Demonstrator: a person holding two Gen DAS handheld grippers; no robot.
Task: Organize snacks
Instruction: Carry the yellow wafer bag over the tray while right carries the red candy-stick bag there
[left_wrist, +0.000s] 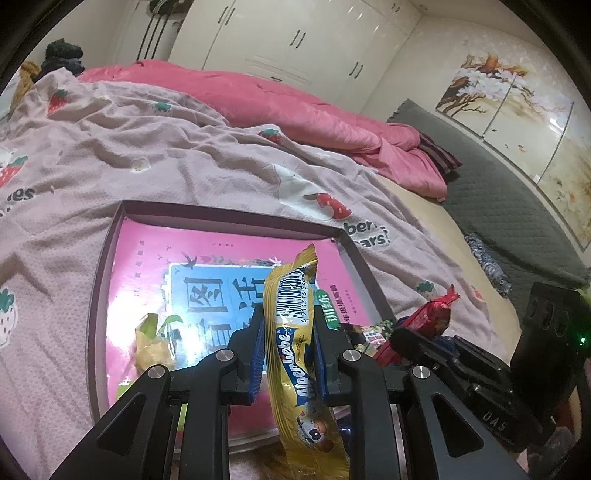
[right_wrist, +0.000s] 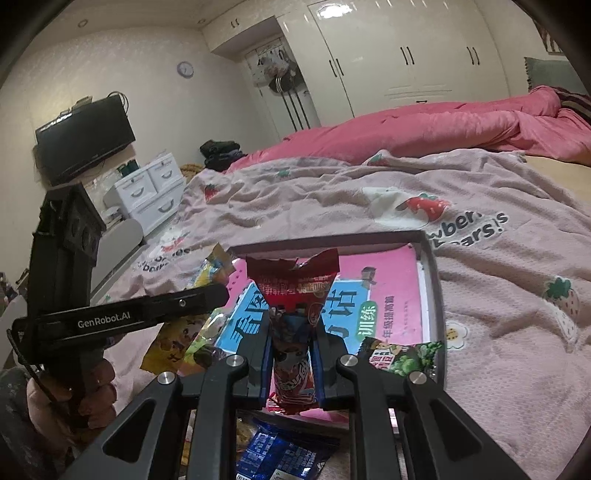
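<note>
My left claw grips the yellow snack, my right the red packet, both poised over the tray for sorting.

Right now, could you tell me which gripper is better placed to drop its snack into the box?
Probably left: the left gripper holds the yellow snack over the box, whereas the red snack sits near its edge.

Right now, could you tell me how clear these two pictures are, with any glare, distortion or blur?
Left wrist view: strong fisheye bending of the box rim, glare on the painting, the yellow snack in the left gripper sharp. Right wrist view: dark vignette corners, ceiling-light glare on the wardrobe, the red snack in the right gripper slightly soft.
</note>
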